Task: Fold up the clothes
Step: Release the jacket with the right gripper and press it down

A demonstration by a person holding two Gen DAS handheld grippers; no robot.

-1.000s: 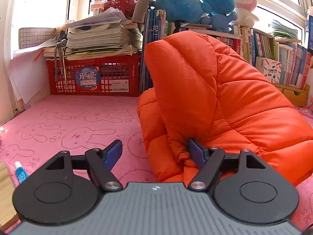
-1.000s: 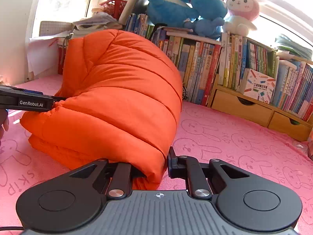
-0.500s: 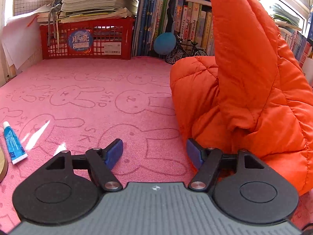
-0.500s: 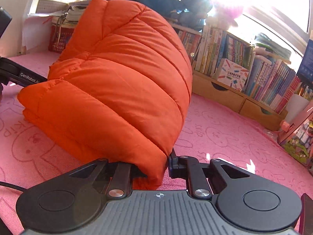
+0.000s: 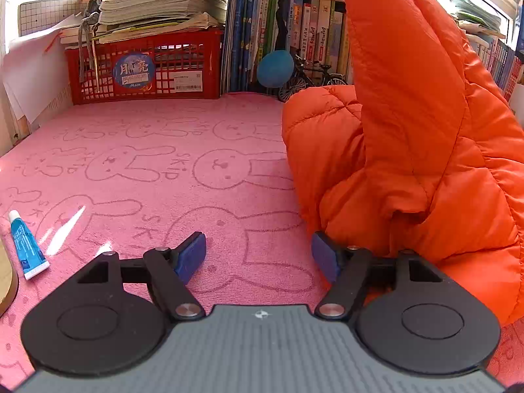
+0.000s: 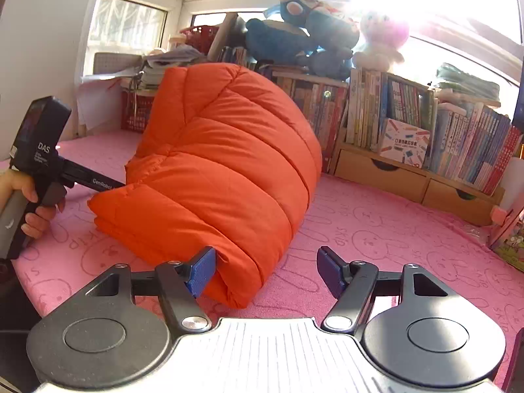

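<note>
Folded over on the pink rabbit mat (image 5: 137,170), the orange puffer jacket (image 6: 222,180) bulges in front of the bookshelf (image 6: 425,150); the right gripper (image 6: 263,270) has just spread its 2 jaws wide, likely releasing the hem, while the left gripper (image 5: 258,253) gapes empty beside the jacket.

Orange jacket (image 5: 409,150): top and right side cut off in left wrist view.
Left gripper's tips, right wrist view: hidden behind the jacket.
Far window: washed out by glare.
</note>
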